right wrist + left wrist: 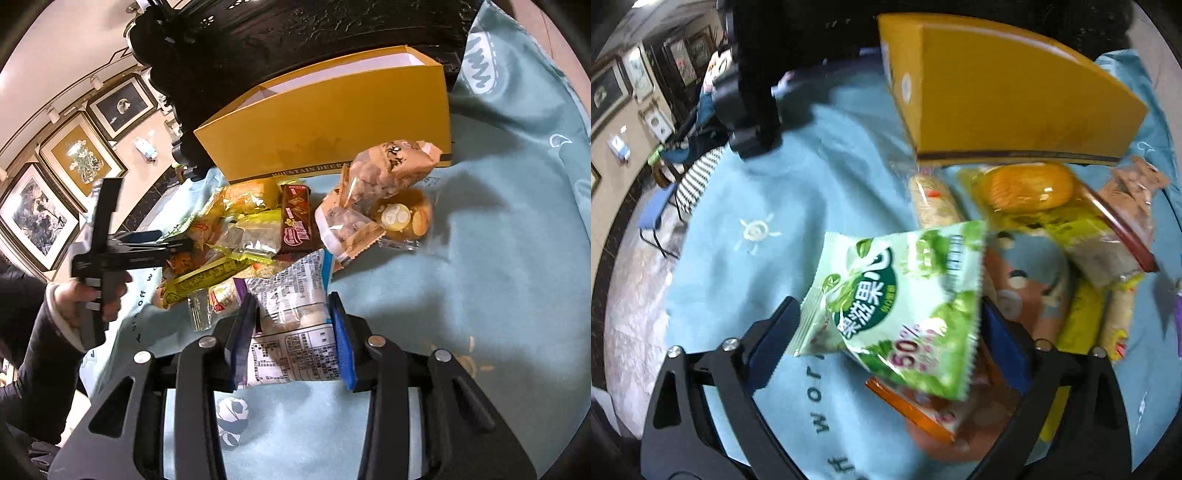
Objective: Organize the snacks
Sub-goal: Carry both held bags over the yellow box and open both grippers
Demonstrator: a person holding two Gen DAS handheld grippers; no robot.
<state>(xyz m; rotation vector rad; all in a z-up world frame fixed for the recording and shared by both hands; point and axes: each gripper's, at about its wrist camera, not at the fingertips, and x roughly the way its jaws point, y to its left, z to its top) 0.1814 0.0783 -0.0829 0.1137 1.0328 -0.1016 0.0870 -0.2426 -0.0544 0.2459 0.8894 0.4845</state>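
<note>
One yellow box point(332, 122), two grippers, perhaps a dozen snack packets, three framed pictures.

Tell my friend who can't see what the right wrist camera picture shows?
The right gripper squeezes a white snack packet with tiny printing. Behind it, a pile of snacks lies on a light blue cloth beside a yellow box. At the left, a hand holds the left gripper.

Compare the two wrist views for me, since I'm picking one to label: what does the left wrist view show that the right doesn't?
Only the left wrist view shows the green packet between the open left gripper fingers. Only the right wrist view shows the right gripper shut on a white printed packet, the brown biscuit pack, and the hand holding the other gripper. Both show the yellow box and blue cloth.
</note>
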